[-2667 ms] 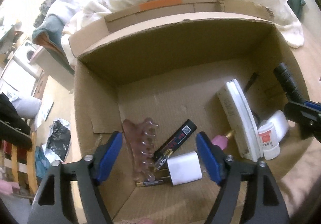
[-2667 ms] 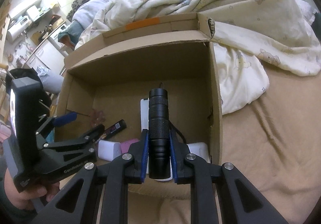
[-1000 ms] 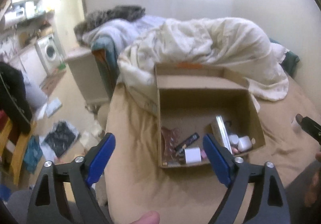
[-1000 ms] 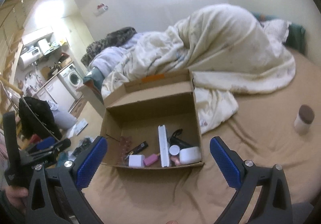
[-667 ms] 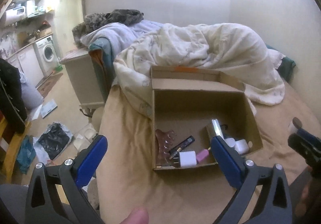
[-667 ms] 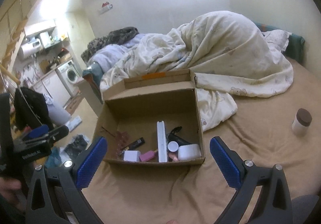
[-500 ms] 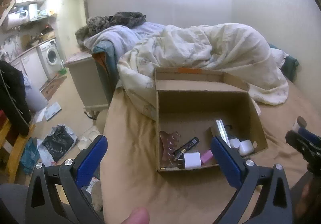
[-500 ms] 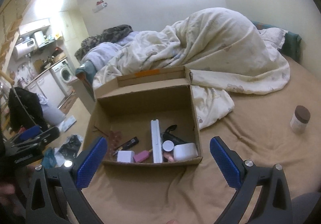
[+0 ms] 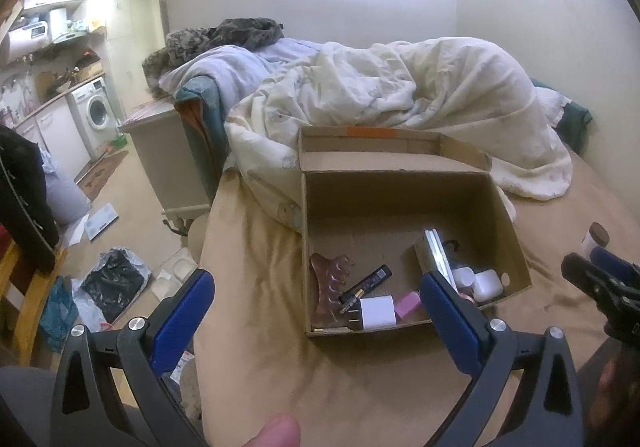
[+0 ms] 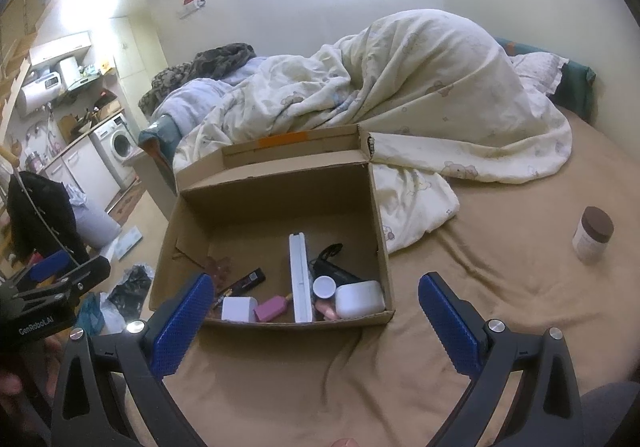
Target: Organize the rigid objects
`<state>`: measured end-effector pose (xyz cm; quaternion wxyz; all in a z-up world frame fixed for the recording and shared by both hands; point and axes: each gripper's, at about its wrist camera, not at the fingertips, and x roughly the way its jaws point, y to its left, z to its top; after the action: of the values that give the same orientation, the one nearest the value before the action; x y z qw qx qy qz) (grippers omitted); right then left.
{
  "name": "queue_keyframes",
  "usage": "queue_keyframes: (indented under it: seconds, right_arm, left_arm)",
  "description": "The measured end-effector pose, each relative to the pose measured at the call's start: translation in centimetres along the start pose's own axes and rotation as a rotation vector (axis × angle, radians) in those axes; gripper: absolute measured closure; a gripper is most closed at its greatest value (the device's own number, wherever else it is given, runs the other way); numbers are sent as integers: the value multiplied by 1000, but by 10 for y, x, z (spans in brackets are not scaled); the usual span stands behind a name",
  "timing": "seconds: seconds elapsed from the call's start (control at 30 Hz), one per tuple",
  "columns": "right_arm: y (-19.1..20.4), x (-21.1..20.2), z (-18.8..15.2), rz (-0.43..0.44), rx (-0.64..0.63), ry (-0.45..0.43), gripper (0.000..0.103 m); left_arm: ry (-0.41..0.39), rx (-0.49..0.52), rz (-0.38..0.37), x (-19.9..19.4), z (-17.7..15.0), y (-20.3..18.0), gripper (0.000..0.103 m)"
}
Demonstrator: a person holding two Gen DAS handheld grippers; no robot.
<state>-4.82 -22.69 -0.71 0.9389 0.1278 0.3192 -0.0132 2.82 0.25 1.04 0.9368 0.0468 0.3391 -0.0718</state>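
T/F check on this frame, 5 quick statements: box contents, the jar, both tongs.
1. Both tongs are open and hold nothing. True: the left tongs and right tongs stand wide, nothing between the pads.
2. The brown-lidded jar is inside the cardboard box. False: it stands on the tan bed sheet, apart from the box, to its right.
3. A white charger plug lies near the box's front wall. True.
4. The box is empty. False: it holds the plug, a pink item, a white slab on edge and more.
5. The box flaps are closed. False: the box is open on top.
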Motion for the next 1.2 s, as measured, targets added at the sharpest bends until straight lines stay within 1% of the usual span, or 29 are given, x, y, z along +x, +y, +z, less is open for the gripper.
queue_keyframes:
  seconds: [0.23, 0.5, 1.2]
  right_arm:
    - [0, 0, 0, -3, -2, 0, 0]
    - [1, 0, -1, -4, -3, 0, 0]
    - [2, 0, 0, -4, -4, 1, 0]
  left_arm:
    - [0, 2, 0, 0, 0, -1, 1]
    - [-15, 37, -4, -4, -4, -4, 1]
    - [-4, 30, -4, -2, -5, -3, 1]
